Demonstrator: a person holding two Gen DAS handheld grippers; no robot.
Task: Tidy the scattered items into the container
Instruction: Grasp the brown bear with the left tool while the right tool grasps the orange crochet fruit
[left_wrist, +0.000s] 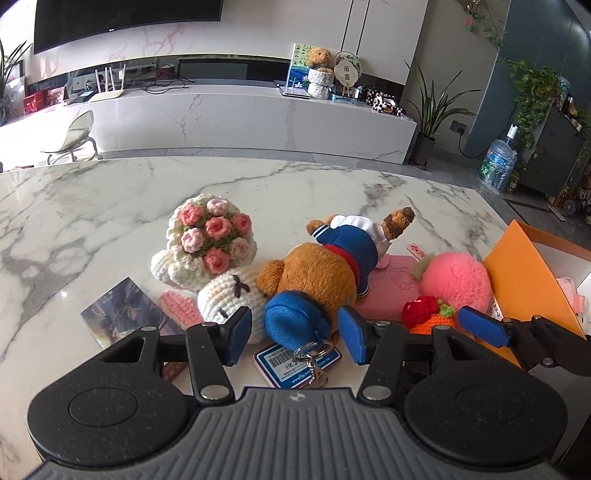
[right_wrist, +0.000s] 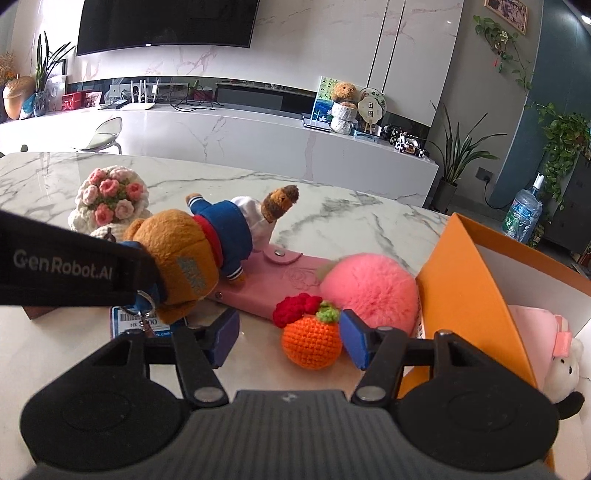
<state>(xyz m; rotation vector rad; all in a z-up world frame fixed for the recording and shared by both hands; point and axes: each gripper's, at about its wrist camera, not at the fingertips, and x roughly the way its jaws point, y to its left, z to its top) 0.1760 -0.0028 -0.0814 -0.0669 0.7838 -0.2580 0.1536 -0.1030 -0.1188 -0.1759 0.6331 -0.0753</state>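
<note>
A brown plush bear (left_wrist: 314, 273) (right_wrist: 192, 251) in blue clothes lies face down on the marble table (left_wrist: 92, 206). My left gripper (left_wrist: 297, 334) is open, its fingers on either side of the bear's blue cap (left_wrist: 295, 321), not closed on it. My right gripper (right_wrist: 288, 336) is open around a crocheted orange (right_wrist: 312, 341) (left_wrist: 432, 321). A pink fluffy ball (right_wrist: 369, 288) (left_wrist: 454, 280), a pink case (right_wrist: 266, 284), a crocheted bouquet (left_wrist: 210, 240) (right_wrist: 110, 199) and a white crocheted bunny (left_wrist: 229, 295) lie near. The orange box (right_wrist: 461, 288) (left_wrist: 524, 280) stands at the right.
A barcode tag (left_wrist: 291, 365) with a key ring lies under the bear's cap. A dark photo card (left_wrist: 122, 314) lies at the left. The box holds a pink item (right_wrist: 535, 332) and a white plush (right_wrist: 565, 373). My left gripper's arm (right_wrist: 66, 269) crosses the right wrist view.
</note>
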